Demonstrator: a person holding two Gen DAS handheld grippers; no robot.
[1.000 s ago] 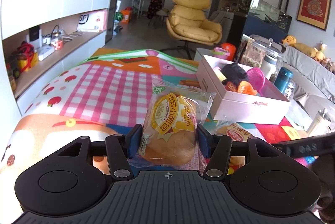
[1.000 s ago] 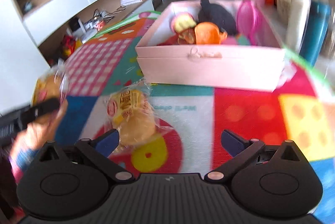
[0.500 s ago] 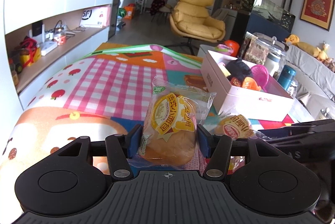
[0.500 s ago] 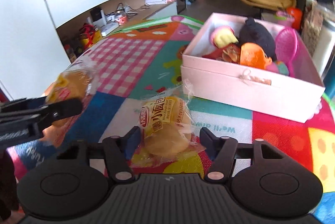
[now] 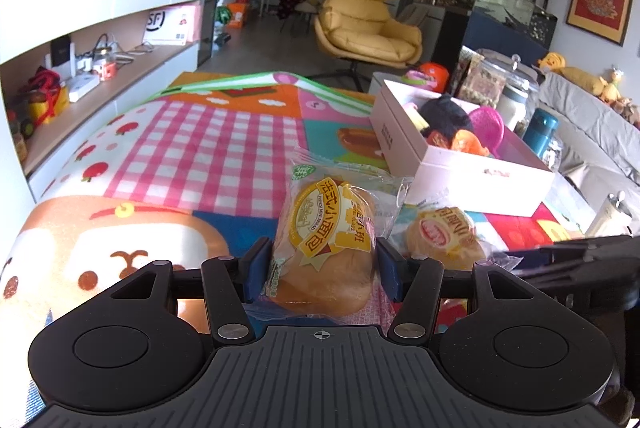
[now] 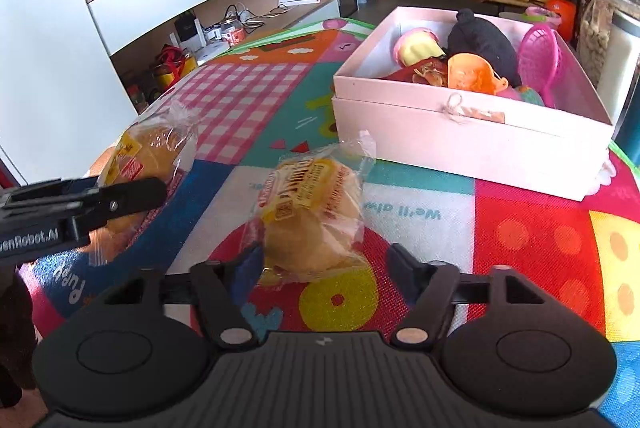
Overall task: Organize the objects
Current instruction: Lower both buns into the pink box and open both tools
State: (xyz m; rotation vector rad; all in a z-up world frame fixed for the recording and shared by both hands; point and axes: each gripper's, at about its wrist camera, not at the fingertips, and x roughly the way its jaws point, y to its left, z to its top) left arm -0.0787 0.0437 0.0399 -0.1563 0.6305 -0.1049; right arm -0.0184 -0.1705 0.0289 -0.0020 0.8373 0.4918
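Note:
My left gripper is shut on a wrapped bread bun, held just above the colourful play mat. From the right wrist view the same gripper and its bun show at the left. A second wrapped bun stands tilted on the mat between the fingers of my right gripper. Those jaws are opening: the left pad is at the wrapper and the right pad stands clear of it. This bun also shows right of my left gripper. A pale pink box of toys sits behind.
Jars and a teal bottle stand to the right of the pink box. A low shelf unit with small items runs along the left. A yellow armchair stands on the floor beyond the mat.
My right gripper moved in over the second bun, closed around it, and now its jaws stand wider again; the bun has tipped up. My left gripper and its bun have not moved.

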